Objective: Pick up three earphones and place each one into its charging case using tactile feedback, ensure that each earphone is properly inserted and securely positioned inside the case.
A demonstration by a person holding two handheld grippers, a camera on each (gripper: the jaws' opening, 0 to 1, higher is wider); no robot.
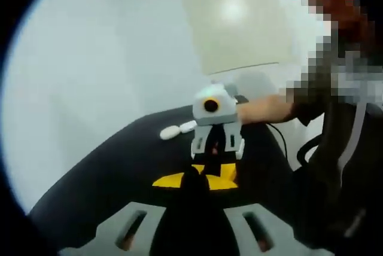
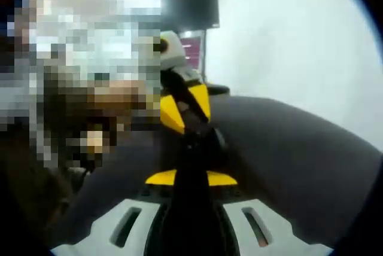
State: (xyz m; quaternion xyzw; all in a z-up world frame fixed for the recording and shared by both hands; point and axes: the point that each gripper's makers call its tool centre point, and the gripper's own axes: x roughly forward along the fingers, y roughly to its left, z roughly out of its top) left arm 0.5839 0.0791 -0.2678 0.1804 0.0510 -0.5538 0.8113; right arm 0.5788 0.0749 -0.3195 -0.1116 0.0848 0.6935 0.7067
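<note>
Earphone-like small white oblong object (image 1: 177,130) lies on the black round table (image 1: 108,166), just beside the right gripper (image 1: 216,148). In the left gripper view, the left gripper (image 1: 192,178) has its 2 yellow-tipped jaws pressed together. In the right gripper view, the 2 grippers' tips meet; whether anything is pinched cannot be told.

Dark matte tabletop (image 1: 108,166) w/ curved edge; pale cream square panel (image 1: 236,20) on white wall; black flat monitor (image 2: 191,3) in bkgd.
</note>
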